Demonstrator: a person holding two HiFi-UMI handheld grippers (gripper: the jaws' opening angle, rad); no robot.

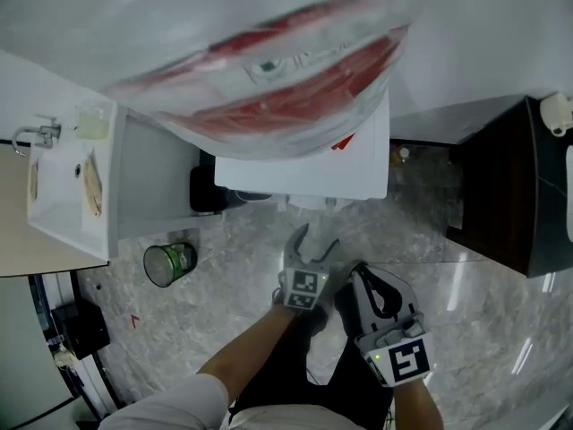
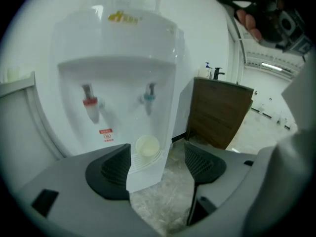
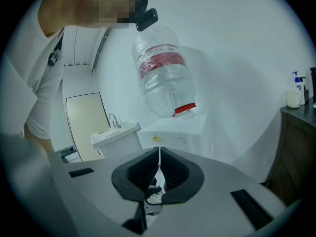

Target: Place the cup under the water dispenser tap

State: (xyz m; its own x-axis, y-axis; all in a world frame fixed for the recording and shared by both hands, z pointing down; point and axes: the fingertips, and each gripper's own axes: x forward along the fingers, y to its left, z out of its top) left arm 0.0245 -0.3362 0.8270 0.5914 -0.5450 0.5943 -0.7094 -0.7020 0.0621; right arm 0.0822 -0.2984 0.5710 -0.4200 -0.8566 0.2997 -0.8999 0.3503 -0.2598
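No wording reads in full. A yellow logo (image 2: 123, 17) sits at the top front edge of the water dispenser (image 2: 148, 58), its letters blurred. Below the red tap (image 2: 90, 104), a small red-and-white sticker (image 2: 105, 134) carries print too small to read. The bottle (image 3: 163, 78) wears a red label band (image 3: 159, 63), illegible. A black-and-white square marker (image 1: 305, 288) faces up on one cube, a second square marker (image 1: 409, 362) on the other.

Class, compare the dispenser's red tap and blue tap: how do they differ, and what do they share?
The red tap is on the left, the blue tap on the right. The cup stands below the blue tap; nothing stands below the red tap. A red label sits by the red tap, not the blue tap. Both hang in the dispenser's recess.
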